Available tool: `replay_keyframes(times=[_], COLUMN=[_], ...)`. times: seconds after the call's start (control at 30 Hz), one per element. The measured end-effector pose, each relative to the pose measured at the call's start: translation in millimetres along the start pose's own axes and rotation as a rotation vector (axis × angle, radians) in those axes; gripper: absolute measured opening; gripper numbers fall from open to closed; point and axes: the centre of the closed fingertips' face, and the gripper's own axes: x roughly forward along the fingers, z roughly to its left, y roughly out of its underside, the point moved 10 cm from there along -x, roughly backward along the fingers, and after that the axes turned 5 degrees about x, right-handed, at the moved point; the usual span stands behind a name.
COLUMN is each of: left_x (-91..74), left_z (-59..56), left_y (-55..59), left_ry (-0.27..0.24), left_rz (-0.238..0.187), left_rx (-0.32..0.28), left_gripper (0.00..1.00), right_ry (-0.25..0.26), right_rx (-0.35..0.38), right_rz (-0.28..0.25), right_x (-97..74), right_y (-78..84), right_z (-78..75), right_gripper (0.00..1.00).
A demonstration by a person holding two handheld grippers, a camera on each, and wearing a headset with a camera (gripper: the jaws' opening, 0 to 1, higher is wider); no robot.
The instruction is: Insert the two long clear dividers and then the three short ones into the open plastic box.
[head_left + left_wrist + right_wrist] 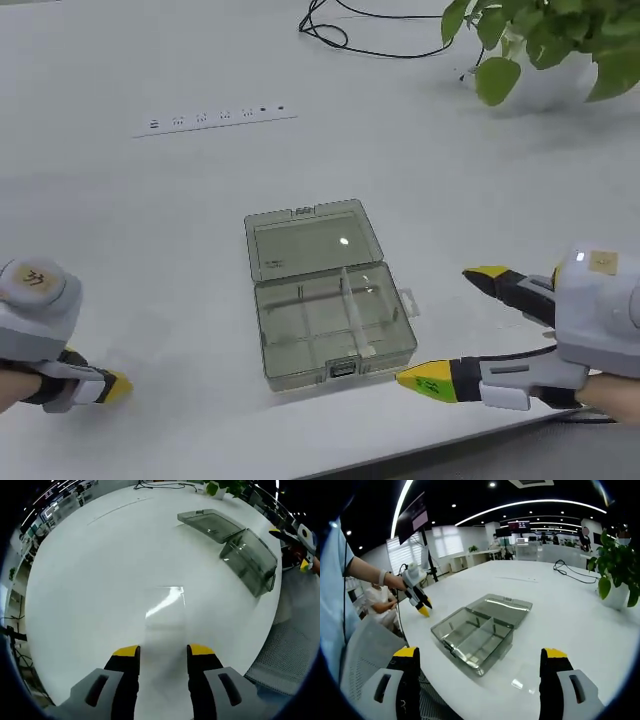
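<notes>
The open smoky plastic box (pixel 266 345) lies mid-table with its lid (pixel 312 238) folded back. Clear dividers (pixel 355 310) stand inside it, one lengthwise and one crossing. My right gripper (pixel 452 326) hovers just right of the box, open wide with nothing between its jaws; the right gripper view has the box (pixel 472 637) ahead of the right gripper (pixel 480 653). My left gripper (pixel 110 388) is low at the table's front left. In its own view the left gripper (pixel 164 652) has its jaws against both edges of a clear divider (pixel 165 610) that reaches forward over the table.
A white power strip (pixel 215 118) lies at the back, with a black cable (pixel 350 40) and a potted plant (pixel 545 35) at the far right. The table's front edge runs close below both grippers. A mesh chair (pixel 375 650) and a seated person (pixel 377 602) are beyond it.
</notes>
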Motion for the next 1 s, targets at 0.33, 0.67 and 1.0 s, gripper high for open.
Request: replay_keyframes(times=[0.33, 0.67, 1.0], left_x=[-0.1, -2.4, -4.1], left_z=[-5.7, -2.9, -2.0], left_y=[-5.6, 0.0, 5.8], left_ry=[0.003, 0.006, 0.024], left_rz=[0.016, 0.032, -0.018], left_rx=[0.038, 0.020, -0.016], left_gripper=[0.32, 0.30, 0.30], right_ry=[-0.004, -0.006, -0.013], right_rx=[0.020, 0.030, 0.047], right_rz=[-0.004, -0.004, 0.003], right_x=[-4.7, -4.0, -0.4], right_y=[0.5, 1.2, 2.7], right_z=[-6.7, -5.9, -2.5], right_gripper=[1.00, 1.00, 0.99])
